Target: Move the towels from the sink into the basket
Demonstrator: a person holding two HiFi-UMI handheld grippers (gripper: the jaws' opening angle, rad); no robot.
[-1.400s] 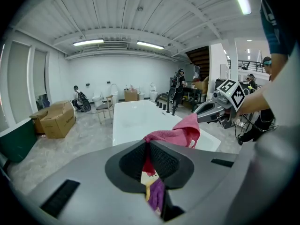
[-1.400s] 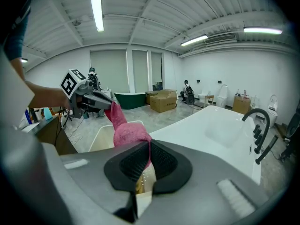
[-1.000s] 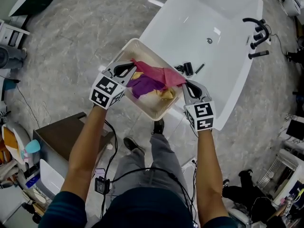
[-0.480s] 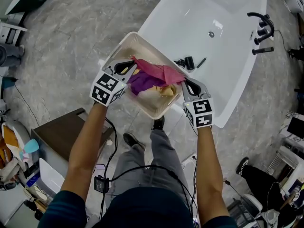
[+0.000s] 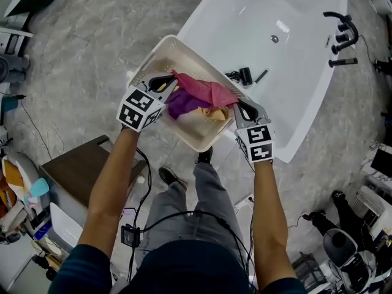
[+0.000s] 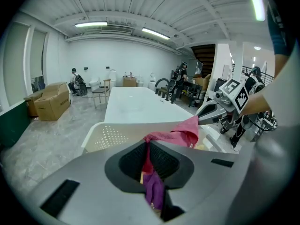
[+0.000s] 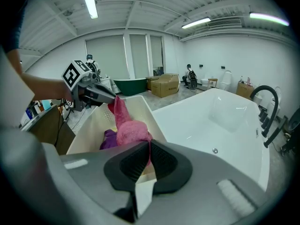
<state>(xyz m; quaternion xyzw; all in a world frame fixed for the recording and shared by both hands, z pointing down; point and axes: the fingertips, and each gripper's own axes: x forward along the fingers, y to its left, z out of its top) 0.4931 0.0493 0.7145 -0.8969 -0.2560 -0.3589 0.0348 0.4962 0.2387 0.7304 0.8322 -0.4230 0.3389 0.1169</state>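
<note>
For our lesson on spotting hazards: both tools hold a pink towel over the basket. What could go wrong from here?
1. The pink towel is pinched only at its ends by the left tool and right tool; an uneven release could leave one end draped over the basket rim.
2. The right tool is close to the black items on the tub edge and might knock them.

Grey marble floor (image 5: 92, 41), white walls (image 6: 117, 60) w/ ceiling strip lights (image 6: 91, 25) (cardboard boxes (image 6: 49, 104) by wall).
</note>
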